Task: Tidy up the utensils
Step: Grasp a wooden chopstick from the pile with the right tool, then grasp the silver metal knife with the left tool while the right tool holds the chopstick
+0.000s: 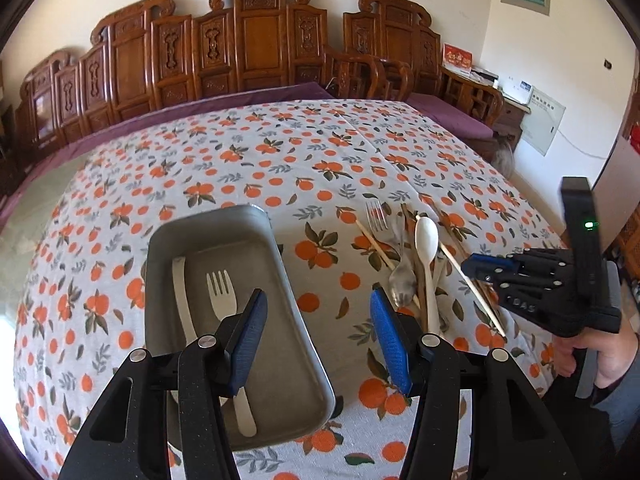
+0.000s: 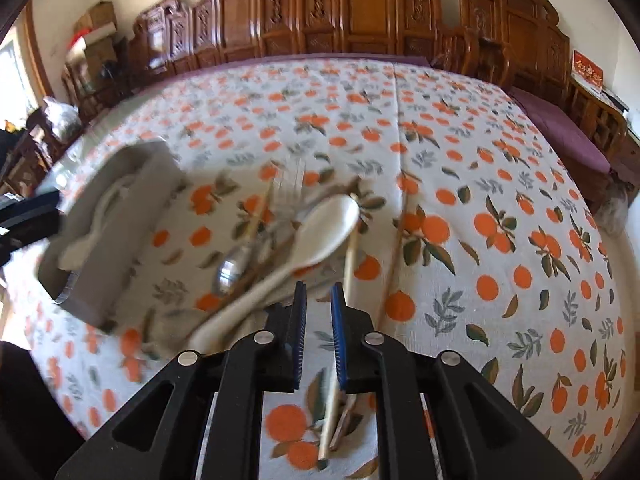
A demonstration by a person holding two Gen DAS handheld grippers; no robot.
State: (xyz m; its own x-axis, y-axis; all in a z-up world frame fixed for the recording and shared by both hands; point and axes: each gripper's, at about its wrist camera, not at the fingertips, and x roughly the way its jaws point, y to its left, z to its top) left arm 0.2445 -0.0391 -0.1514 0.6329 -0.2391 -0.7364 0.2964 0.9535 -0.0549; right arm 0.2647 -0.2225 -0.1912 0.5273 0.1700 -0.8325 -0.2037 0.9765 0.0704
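A grey metal tray (image 1: 276,320) lies on the orange-print tablecloth, with a white fork (image 1: 222,292) and a second white utensil (image 1: 180,296) inside. My left gripper (image 1: 320,336) hovers open over the tray's right rim and holds nothing. To the right lies a pile: a metal fork (image 1: 376,216), a white spoon (image 1: 426,240), a metal spoon (image 1: 402,284) and chopsticks (image 1: 472,284). My right gripper (image 2: 319,334) hangs just above the pile's near end, its jaws a narrow gap apart with nothing gripped. A chopstick (image 2: 350,256) runs beneath it, the white spoon (image 2: 320,232) just left.
Carved wooden chairs (image 1: 256,40) and a purple-cushioned bench (image 1: 452,116) line the table's far side. The far half of the tablecloth (image 1: 280,140) carries nothing. A hand (image 1: 600,352) holds the right gripper (image 1: 470,268) at the table's right edge. The tray (image 2: 132,216) looks blurred in the right wrist view.
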